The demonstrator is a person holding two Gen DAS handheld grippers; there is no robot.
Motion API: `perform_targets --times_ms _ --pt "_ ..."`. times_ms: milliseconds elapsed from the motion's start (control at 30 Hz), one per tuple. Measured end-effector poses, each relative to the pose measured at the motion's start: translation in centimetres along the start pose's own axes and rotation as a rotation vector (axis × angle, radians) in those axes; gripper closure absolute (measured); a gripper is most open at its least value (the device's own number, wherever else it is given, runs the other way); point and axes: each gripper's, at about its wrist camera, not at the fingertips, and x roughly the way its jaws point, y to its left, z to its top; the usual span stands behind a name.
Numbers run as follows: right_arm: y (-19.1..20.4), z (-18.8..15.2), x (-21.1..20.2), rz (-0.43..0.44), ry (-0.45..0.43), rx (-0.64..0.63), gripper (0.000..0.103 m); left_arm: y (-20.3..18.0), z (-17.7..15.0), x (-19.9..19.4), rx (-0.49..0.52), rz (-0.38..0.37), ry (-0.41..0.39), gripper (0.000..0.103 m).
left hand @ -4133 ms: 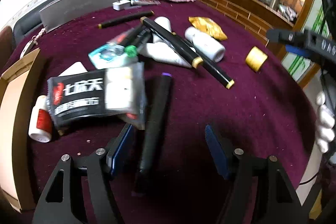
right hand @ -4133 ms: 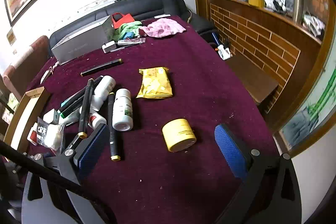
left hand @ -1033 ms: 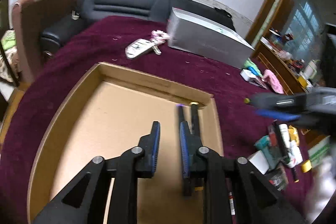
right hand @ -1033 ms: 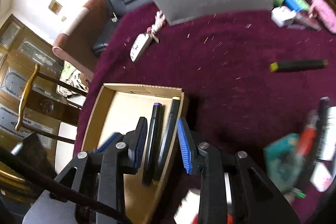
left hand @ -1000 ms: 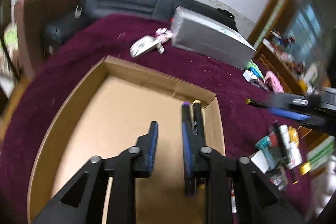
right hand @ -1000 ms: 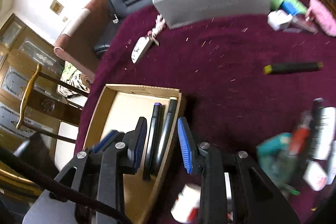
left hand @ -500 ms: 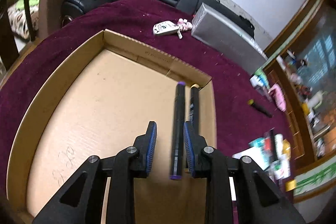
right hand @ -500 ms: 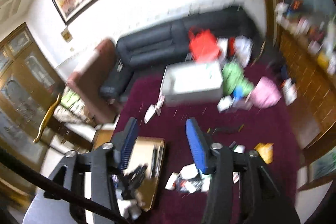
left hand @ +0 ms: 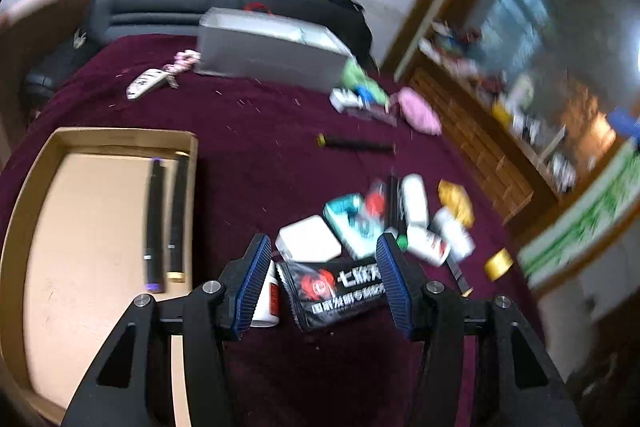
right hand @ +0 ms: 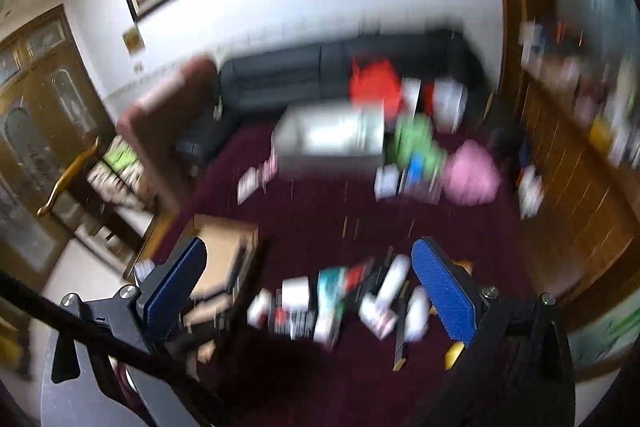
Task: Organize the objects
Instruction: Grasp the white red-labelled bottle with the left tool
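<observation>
The table [left hand: 248, 131], covered in dark red cloth, carries a loose heap of things on its right half: a black snack packet [left hand: 338, 289], a white flat box [left hand: 308, 239], a teal packet [left hand: 346, 217], several white bottles [left hand: 414, 197], a gold packet [left hand: 456, 201] and a yellow tape roll [left hand: 498, 263]. One black marker [left hand: 356, 143] lies apart, farther back. A grey box [left hand: 268, 53], a key fob [left hand: 146, 83] and pink cloth [left hand: 418, 111] sit at the far edge, clear of the work.

The cardboard tray [left hand: 108, 139] is at the left, with two black markers [left hand: 164, 215] side by side along its right wall.

A second ago both grippers were low over the tray with these markers between their narrow jaws; both have since let go and pulled away, and the markers stay in the tray.

The left gripper [left hand: 322, 281] tilts down above the snack packet, jaws opening, with nothing between them. The right gripper [right hand: 308, 291] is raised high, angled down over the blurred heap, jaws opening to full width and empty.
</observation>
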Motion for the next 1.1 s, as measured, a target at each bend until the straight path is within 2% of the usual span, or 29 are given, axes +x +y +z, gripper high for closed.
perform_targets --times_ms 100,167,233,333,467,533,600,667,767,867,967,1100 --pt "-7.5 -6.5 5.6 0.091 0.106 0.186 0.002 -1.5 -0.3 3.1 0.08 0.034 0.058 0.054" --pt "-11.9 -10.2 9.2 0.142 0.182 0.346 0.006 -1.9 -0.4 4.9 0.089 0.054 0.099 0.055" --pt "-15.2 -13.1 11.3 0.156 0.214 0.46 0.007 -1.9 -0.8 6.2 0.079 0.038 0.132 0.055" --pt "-16.5 -14.3 11.5 0.152 0.194 0.469 0.007 -2.7 -2.1 7.8 0.091 0.006 0.199 0.055" --pt "-16.1 -14.0 10.7 0.171 0.154 0.424 0.007 -4.7 -3.5 7.3 0.095 -0.153 0.274 0.055" --pt "-15.8 -14.2 11.0 0.176 0.153 0.394 0.007 -5.1 -3.7 5.7 0.091 -0.179 0.255 0.055" --pt "-15.4 -14.3 11.2 0.169 0.163 0.364 0.007 -4.7 -3.5 3.9 0.107 -0.122 0.196 0.054" --pt "-14.7 -14.7 11.5 0.179 0.174 0.349 0.007 -3.4 -3.0 2.2 0.129 0.031 0.113 0.054" --pt "-14.1 -15.2 12.0 0.198 0.19 0.334 0.007 -0.6 -2.3 1.7 0.099 0.186 0.084 0.054" --pt "-13.4 -15.7 12.8 0.218 0.205 0.325 0.007 1.5 -2.2 2.1 0.067 0.228 0.086 0.054" --pt "-12.8 -16.0 13.5 0.235 0.225 0.323 0.007 1.1 -3.0 3.2 0.117 0.26 0.108 0.054" --pt "-12.0 -16.1 13.6 0.24 0.234 0.301 0.007 0.8 -3.4 5.4 0.137 0.297 0.154 0.054"
